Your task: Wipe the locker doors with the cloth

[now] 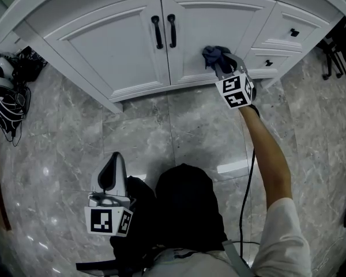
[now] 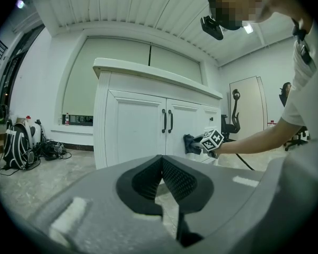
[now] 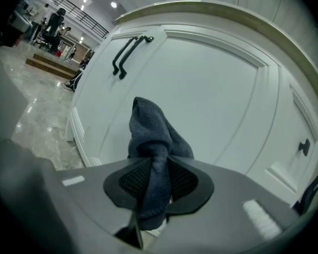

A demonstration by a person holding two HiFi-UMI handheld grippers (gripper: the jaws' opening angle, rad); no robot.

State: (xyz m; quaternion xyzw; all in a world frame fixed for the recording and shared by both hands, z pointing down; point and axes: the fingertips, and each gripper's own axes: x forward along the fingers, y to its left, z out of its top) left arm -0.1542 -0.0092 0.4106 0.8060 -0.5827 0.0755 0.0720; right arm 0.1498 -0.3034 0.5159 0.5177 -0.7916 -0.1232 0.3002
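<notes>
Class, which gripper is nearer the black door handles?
Right. The right gripper, clamping the cloth, is at the right-hand door beside the handles; the left gripper sits far back over the floor.

1. The cloth (image 1: pixel 214 55) is dark blue-grey, bunched into a crumpled wad and pinched between the jaws of the right gripper (image 3: pixel 155 167). Its top bulges out beyond them.
2. It sits low on the recessed panel of the right locker door (image 1: pixel 219 16), probably touching it.
3. That door and the left locker door (image 1: pixel 109 45) are white and closed. Their black vertical handles (image 1: pixel 157 32) stand side by side at the middle seam.
</notes>
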